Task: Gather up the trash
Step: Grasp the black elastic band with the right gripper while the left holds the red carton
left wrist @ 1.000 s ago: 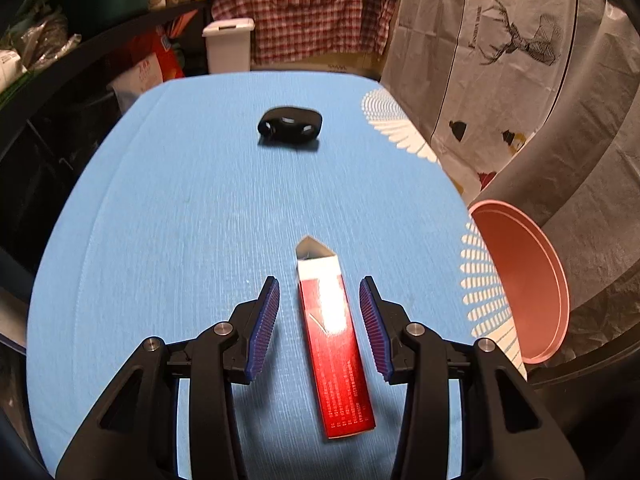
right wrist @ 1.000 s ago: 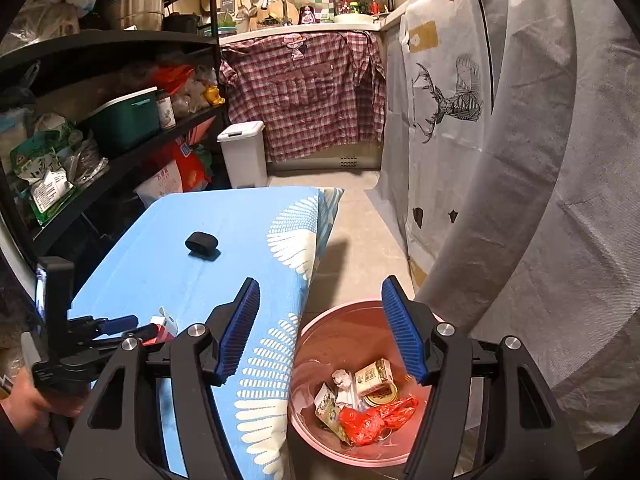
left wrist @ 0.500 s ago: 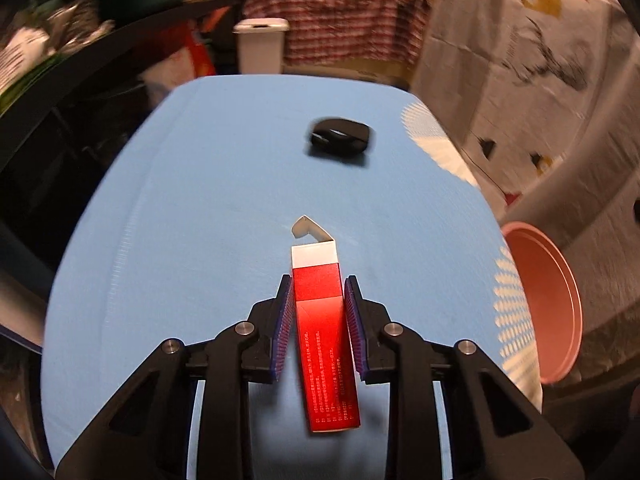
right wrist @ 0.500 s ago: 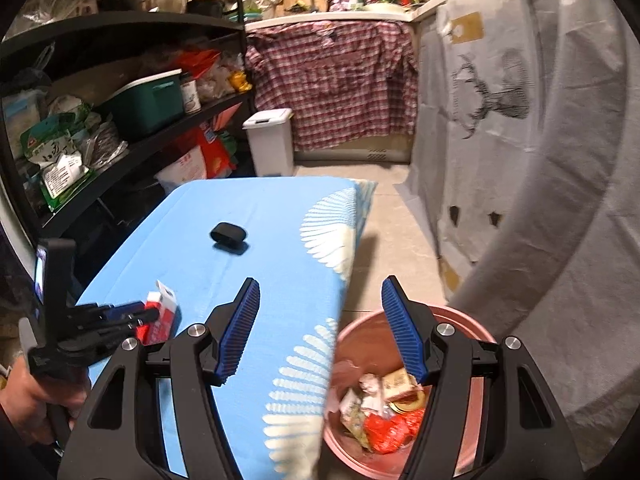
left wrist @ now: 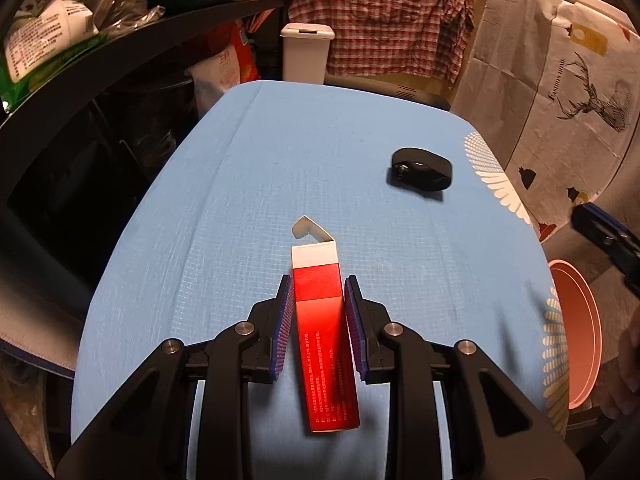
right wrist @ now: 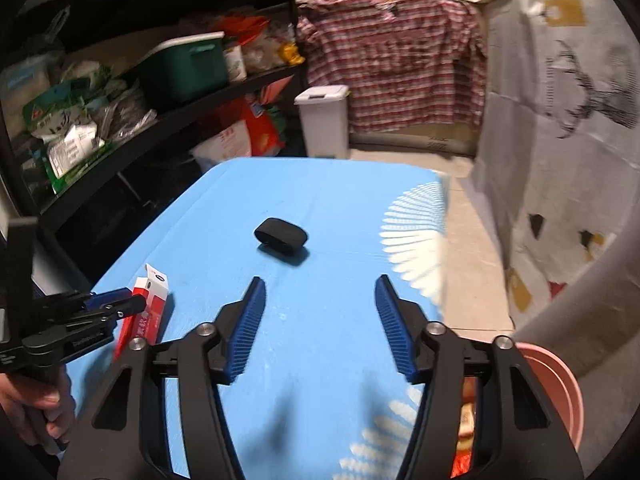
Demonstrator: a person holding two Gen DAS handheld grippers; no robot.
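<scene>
Fingers [left wrist: 285, 320] of the left gripper [left wrist: 316, 316] pinch the red carton [left wrist: 324, 344], the right gripper [right wrist: 320, 328] is closing on nothing, the pink bin [right wrist: 560, 392] holds some trash, and a black band [right wrist: 281, 236] remains.

Red carton [left wrist: 326, 344], long and slim, white band at its far end, white print on its near half, end flap open and curled upward. Lies flat, lengthwise, at the worktop's [left wrist: 248, 200] near middle. Black band [left wrist: 422, 169], a flattened loop, lies farther back toward the right edge. Pink bin [right wrist: 560, 392] beside the worktop, wrappers inside.
</scene>
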